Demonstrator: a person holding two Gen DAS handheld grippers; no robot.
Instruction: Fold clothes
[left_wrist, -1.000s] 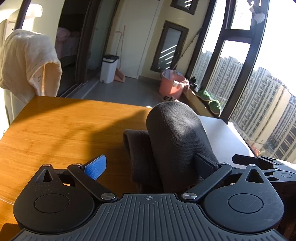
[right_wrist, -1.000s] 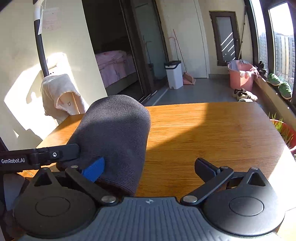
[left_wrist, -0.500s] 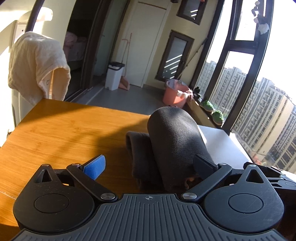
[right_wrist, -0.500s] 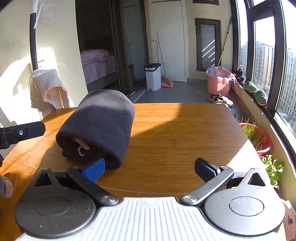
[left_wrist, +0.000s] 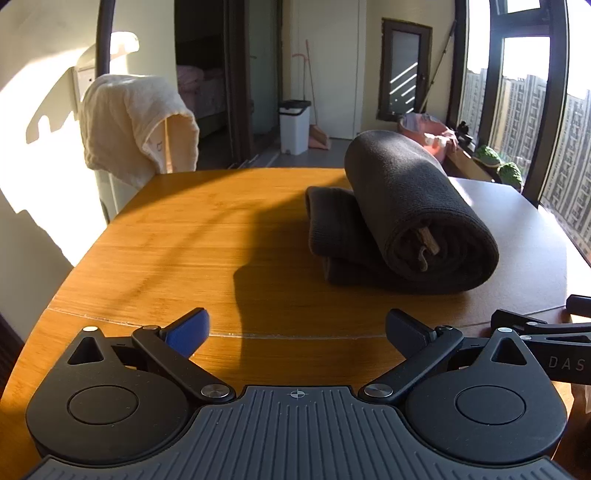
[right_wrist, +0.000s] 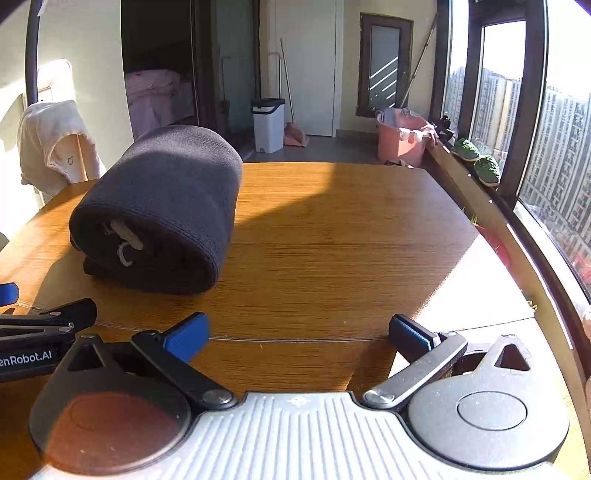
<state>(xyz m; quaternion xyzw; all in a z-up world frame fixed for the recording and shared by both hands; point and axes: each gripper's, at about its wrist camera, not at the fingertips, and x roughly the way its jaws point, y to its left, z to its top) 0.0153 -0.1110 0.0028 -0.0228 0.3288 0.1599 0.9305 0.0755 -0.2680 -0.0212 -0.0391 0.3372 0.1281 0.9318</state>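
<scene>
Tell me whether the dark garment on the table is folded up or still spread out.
Folded up: the dark garment lies as a thick roll on the wooden table, its layered end facing the cameras. Both grippers are open and clear of it.

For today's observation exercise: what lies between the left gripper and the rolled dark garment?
Only bare wooden table, partly shadowed, lies between the open left gripper and the rolled dark garment, seen in the left wrist view.

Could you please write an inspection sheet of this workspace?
Surface: wooden table, part sunlit, part shadowed.
Job's things: dark grey knitted garment, rolled, lying on table.
Clutter: nothing seen.
Grippers: left gripper open, empty; right gripper open, empty; both apart from garment.
Cables: nothing seen.
Surroundings: cream towel draped behind table; white bin; pink tub; windows at right.
</scene>
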